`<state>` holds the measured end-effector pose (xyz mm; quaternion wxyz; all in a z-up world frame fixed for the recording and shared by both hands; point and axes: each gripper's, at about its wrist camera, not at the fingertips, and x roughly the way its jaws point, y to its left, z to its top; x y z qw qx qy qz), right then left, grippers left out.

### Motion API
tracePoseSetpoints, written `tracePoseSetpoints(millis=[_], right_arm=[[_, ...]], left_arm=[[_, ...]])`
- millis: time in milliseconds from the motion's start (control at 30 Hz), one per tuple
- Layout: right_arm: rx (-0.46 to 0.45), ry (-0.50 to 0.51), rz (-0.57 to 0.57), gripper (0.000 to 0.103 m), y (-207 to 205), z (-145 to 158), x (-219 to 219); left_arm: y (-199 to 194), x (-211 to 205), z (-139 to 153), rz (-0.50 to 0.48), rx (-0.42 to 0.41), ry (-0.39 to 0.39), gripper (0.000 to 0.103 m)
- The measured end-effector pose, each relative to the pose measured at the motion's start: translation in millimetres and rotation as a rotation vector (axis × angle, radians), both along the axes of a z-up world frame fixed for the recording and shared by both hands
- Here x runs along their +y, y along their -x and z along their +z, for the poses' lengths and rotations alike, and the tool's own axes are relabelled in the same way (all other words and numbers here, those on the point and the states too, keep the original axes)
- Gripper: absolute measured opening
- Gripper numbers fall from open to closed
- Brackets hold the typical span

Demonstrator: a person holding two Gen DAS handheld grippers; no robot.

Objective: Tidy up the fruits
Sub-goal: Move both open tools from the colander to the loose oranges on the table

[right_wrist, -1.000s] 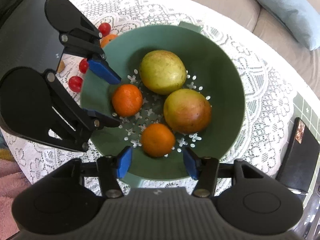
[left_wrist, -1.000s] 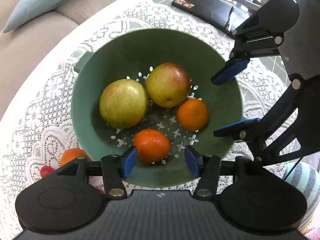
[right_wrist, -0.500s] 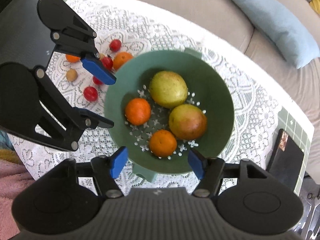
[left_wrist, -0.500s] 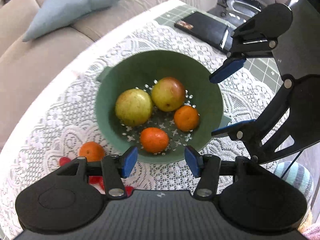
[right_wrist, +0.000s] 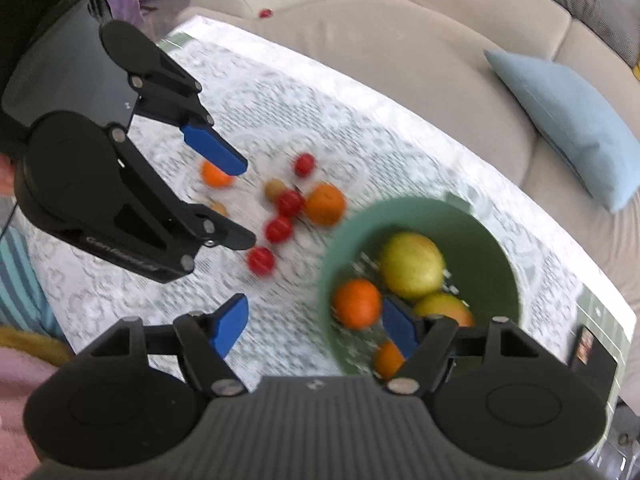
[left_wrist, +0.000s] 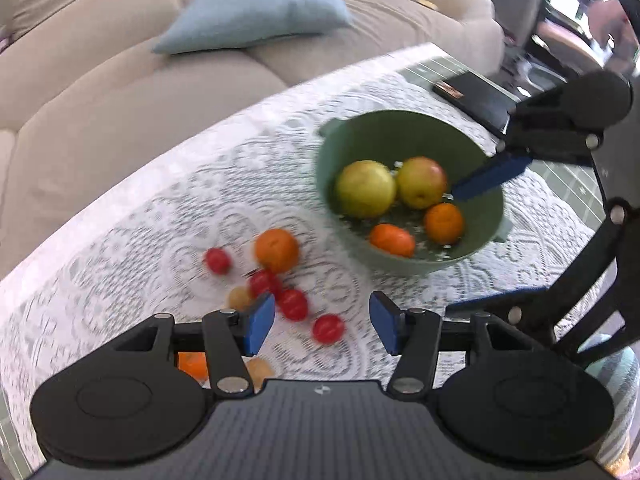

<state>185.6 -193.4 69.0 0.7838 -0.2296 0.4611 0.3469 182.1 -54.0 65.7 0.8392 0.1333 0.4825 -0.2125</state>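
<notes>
A green bowl [left_wrist: 486, 140] [right_wrist: 488, 220] on the lace tablecloth holds two yellow-green apples [left_wrist: 365, 189] [right_wrist: 412, 266] and two oranges [left_wrist: 443, 223] [right_wrist: 357, 303]. Loose on the cloth lie an orange [left_wrist: 277, 250] [right_wrist: 325, 204], several red cherry tomatoes [left_wrist: 293, 304] [right_wrist: 261, 261], small tan fruits [left_wrist: 239, 297] and a small orange [right_wrist: 215, 174]. My left gripper [left_wrist: 322, 322] is open and empty above the loose fruit. My right gripper [right_wrist: 312, 324] is open and empty, lifted beside the bowl's left rim.
A black book [left_wrist: 476, 100] lies on the table beyond the bowl. A beige sofa [left_wrist: 120, 80] with a blue cushion [left_wrist: 256, 12] runs along the table's far edge. A striped object [left_wrist: 616, 380] sits at the right.
Both grippers have pulled back and up from the bowl and swung toward the loose fruit on the cloth. The bowl now looks smaller and off to the side. Both stay open.
</notes>
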Motion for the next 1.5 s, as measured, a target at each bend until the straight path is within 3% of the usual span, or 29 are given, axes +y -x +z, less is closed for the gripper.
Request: tracePoseSetpoints(millis=[200,400,667,800,867,933,1267,1500], right_arm=[[-0.009,-0.053,0.024,0.075,6,-9,38],[-0.006,-0.100,0.049,0.075,6,-20,73],[0.007,-0.086,0.048,0.073,-12,-46,98],[0.034,-0.065,0.010,0.066,-28,-60,102],[0.037,-0.044,-0.005,0.065,-36,-67,104],[0.042,-0.014,-0.004,0.056,-42,-71,106],[-0.002,0.193,0.085,0.048,-68,-82,110],[-0.019,0.300,0.175,0.045,-78,-89,114]], left_arm=[[13,46,-3,0.145,-0.051,0.044,0.064],[17,89,-17,0.233,-0.046,0.087,0.064],[12,133,-40,0.301,-0.026,0.142,0.064],[8,142,-53,0.310,-0.002,0.171,0.064],[4,144,-59,0.310,0.011,0.188,0.064],[0,143,-65,0.304,0.022,0.193,0.064],[-23,130,-84,0.304,0.080,0.183,0.064],[-29,130,-96,0.319,0.123,0.180,0.057]])
